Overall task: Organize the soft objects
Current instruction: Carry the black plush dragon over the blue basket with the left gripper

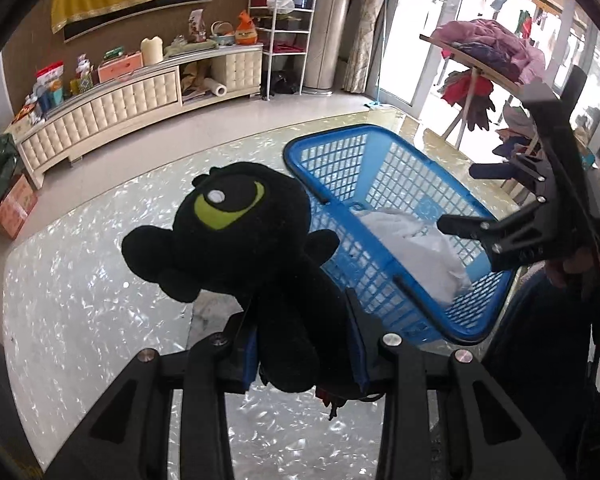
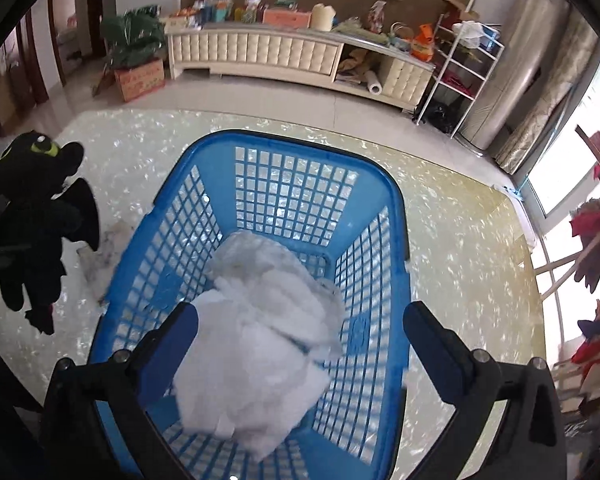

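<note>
My left gripper (image 1: 300,336) is shut on a black plush dragon (image 1: 236,240) with green eyes and holds it above the table, left of the blue plastic basket (image 1: 332,160). The plush also shows at the left of the right wrist view (image 2: 40,216). A white soft cloth (image 2: 264,344) lies inside the basket (image 2: 300,148). My right gripper (image 2: 300,344) is open and empty, hovering over the basket above the cloth. It shows from the side in the left wrist view (image 1: 472,196).
The basket stands on a shiny pearl-patterned table (image 1: 80,280). Behind it is a cream cabinet (image 2: 260,52) loaded with clutter, a white wire shelf (image 2: 460,64) and a cardboard box (image 2: 140,78). A rack of clothes (image 1: 496,48) stands at the right.
</note>
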Motion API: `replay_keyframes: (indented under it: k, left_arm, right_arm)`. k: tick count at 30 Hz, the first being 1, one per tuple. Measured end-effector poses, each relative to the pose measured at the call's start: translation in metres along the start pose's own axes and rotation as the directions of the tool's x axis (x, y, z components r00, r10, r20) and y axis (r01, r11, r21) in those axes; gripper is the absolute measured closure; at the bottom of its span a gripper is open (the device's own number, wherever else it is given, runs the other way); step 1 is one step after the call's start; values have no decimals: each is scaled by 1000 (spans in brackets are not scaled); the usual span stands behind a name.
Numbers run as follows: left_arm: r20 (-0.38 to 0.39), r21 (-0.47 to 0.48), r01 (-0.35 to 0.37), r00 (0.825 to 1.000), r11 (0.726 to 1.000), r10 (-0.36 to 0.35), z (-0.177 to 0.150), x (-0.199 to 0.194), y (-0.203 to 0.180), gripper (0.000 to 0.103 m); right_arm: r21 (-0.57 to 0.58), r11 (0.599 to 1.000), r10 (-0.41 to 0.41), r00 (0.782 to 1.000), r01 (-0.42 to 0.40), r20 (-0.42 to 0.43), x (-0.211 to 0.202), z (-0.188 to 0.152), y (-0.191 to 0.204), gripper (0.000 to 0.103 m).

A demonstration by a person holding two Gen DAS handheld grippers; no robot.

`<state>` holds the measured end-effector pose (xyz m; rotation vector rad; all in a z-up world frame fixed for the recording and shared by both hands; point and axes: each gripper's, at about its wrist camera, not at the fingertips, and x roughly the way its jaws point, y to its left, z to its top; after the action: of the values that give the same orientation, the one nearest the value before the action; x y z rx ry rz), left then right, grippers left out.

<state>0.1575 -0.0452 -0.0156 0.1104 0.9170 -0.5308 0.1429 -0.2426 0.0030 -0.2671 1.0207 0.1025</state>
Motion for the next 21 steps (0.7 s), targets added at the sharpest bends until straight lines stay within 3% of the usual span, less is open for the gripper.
replay_keyframes:
  k: [9, 21]
  left_arm:
    - [9, 5, 10, 1000, 1000, -10, 6, -9, -8, 69]
    - [3, 59, 28, 1000, 998, -29, 26, -10, -41, 69]
  right_arm:
    - [31, 999, 18, 997, -20, 70, -27, -29, -3, 0]
    - [79, 997, 13, 992, -23, 126, -19, -42, -9, 0]
